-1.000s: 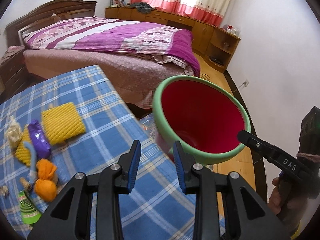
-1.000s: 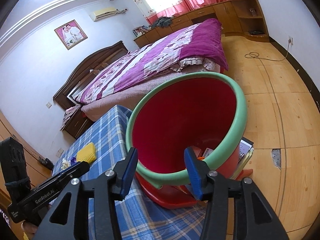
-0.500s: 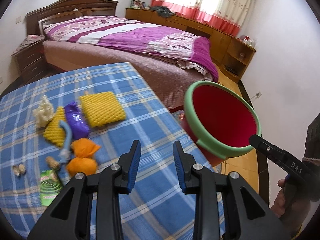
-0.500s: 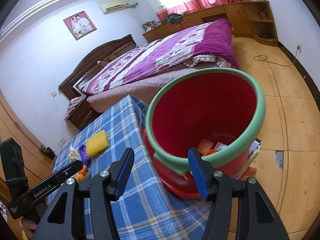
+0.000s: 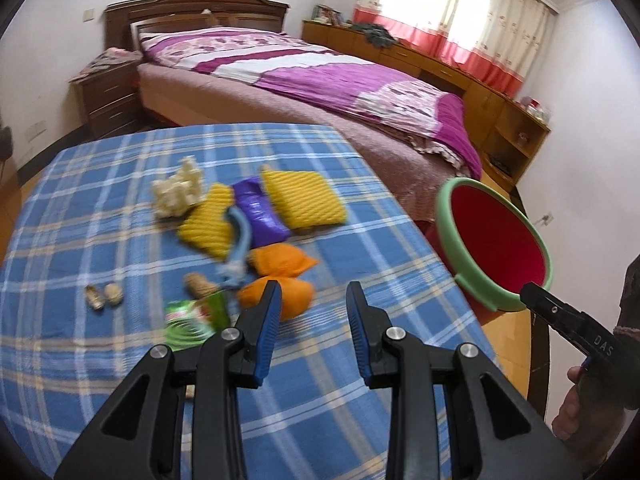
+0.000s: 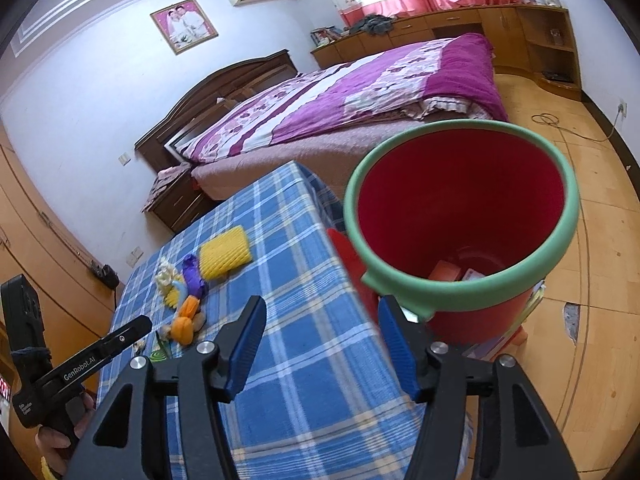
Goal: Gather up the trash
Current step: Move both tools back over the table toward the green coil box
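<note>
Trash lies on the blue checked tablecloth (image 5: 120,216): two yellow foam nets (image 5: 302,200), a purple wrapper (image 5: 258,214), crumpled tissue (image 5: 176,192), orange scraps (image 5: 280,264), peanut shells (image 5: 102,296) and a green packet (image 5: 192,318). My left gripper (image 5: 314,300) hovers just short of the orange scraps, open, with nothing between its fingers. A red bin with a green rim (image 6: 440,288) stands beside the table's right edge, a few scraps at its bottom (image 6: 444,270). My right gripper (image 6: 322,328) is at the table edge next to the bin; its jaws are opening and hold nothing.
A bed with a purple quilt (image 5: 320,72) stands behind the table, a nightstand (image 5: 108,92) to its left. Wooden cabinets (image 5: 500,120) line the far wall under the curtains. Books (image 6: 536,296) lie on the wood floor behind the bin.
My left gripper has swung left, from facing the bin to facing the trash pile. My right gripper has drawn back from the bin's rim and its jaws have widened.
</note>
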`<state>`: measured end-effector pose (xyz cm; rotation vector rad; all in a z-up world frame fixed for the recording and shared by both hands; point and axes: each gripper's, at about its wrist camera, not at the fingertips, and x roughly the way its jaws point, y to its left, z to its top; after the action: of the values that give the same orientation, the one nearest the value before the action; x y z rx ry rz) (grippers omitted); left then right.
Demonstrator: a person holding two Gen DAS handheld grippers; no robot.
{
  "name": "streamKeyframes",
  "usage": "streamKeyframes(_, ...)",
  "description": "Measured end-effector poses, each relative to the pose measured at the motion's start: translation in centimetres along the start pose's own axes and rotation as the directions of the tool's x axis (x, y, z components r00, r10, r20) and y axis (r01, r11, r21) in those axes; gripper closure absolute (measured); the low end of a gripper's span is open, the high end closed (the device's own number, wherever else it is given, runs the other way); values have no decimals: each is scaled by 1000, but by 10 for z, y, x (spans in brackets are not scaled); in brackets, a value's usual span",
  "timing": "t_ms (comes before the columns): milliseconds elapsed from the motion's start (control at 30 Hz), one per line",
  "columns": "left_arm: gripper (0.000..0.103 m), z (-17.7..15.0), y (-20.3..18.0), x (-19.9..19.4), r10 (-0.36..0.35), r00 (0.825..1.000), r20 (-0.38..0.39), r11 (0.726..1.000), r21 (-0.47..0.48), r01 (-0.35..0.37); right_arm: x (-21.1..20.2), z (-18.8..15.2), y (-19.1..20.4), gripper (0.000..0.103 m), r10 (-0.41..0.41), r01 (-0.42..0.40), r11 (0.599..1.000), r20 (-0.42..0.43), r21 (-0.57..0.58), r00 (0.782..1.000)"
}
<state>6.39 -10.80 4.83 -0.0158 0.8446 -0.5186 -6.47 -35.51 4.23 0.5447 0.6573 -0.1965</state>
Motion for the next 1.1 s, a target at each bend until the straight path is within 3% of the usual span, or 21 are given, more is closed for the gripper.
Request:
streamKeyframes(400, 69, -22, 47, -1, 116, 992, -44, 990, -74, -119, 14, -14, 17, 41, 20, -21, 999, -55, -28, 998)
streamKeyframes(667, 63, -34, 52, 11, 201, 976, -84, 979, -27, -204, 20, -18, 20, 41, 24, -27, 999, -77, -30, 997)
streamKeyframes(967, 57, -39, 54, 28, 176, 974, -144, 983, -33, -183, 24, -19, 20, 41, 24, -27, 999, -91, -29, 996)
streamKeyframes(1000, 56, -39, 53, 29, 169, 975, -144, 984, -35, -175, 25, -19, 19, 41, 23, -26, 999, -92, -29, 995)
streamKeyframes(1100, 37, -35, 52, 31, 156, 978, -137, 986, -35, -162, 25, -19, 18, 41, 23, -26, 999, -95, -26, 995)
